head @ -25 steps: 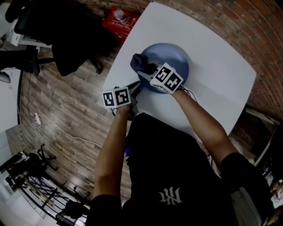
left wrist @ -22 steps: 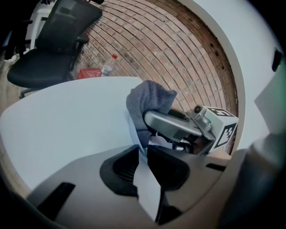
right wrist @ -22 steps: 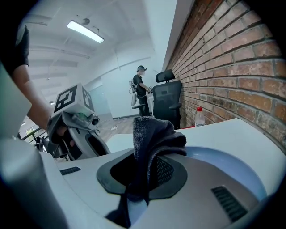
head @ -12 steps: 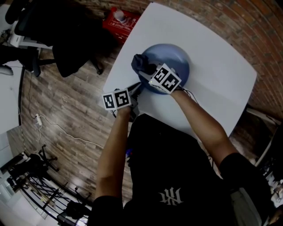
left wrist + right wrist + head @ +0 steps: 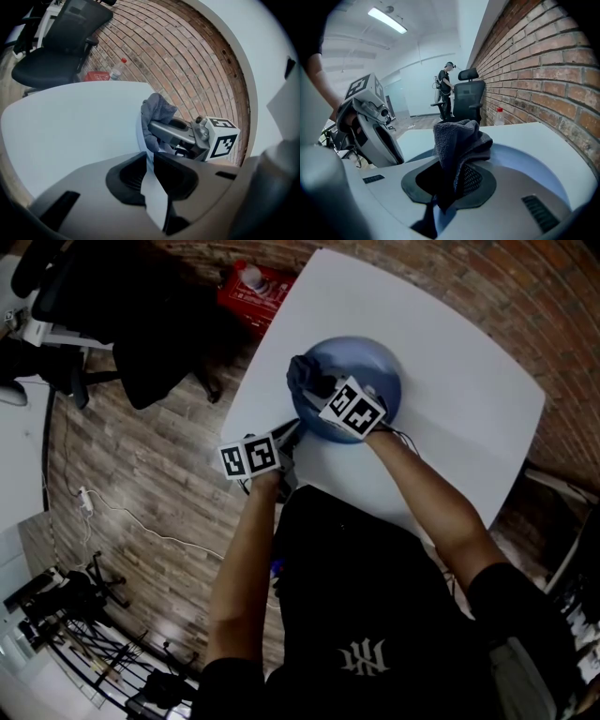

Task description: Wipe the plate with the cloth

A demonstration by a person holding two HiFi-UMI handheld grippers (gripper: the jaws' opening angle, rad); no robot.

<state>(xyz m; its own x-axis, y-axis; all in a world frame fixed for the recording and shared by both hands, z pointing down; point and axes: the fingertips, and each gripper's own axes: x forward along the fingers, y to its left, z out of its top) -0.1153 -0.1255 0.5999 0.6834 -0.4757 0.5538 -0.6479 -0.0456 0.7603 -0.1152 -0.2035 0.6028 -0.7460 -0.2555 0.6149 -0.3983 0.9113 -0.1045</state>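
A blue plate (image 5: 370, 371) lies on the white table (image 5: 450, 399). My right gripper (image 5: 317, 386) is shut on a dark grey cloth (image 5: 302, 373), which rests bunched on the plate's left part. In the right gripper view the cloth (image 5: 458, 138) stands up between the jaws over the plate (image 5: 525, 161). My left gripper (image 5: 292, 431) is shut on the plate's near-left rim; in the left gripper view a thin strip of the rim (image 5: 151, 176) sits between the jaws, with the cloth (image 5: 157, 111) and the right gripper's cube (image 5: 220, 137) just beyond.
The plate sits close to the table's left edge (image 5: 246, 395). A red crate with a bottle (image 5: 253, 285) and a black office chair (image 5: 141, 329) stand on the wooden floor beyond it. A brick wall (image 5: 543, 70) runs along the table. A person (image 5: 445, 86) stands far off.
The right gripper and the cloth have shifted slightly to the right, further onto the plate. The left gripper keeps its hold on the rim.
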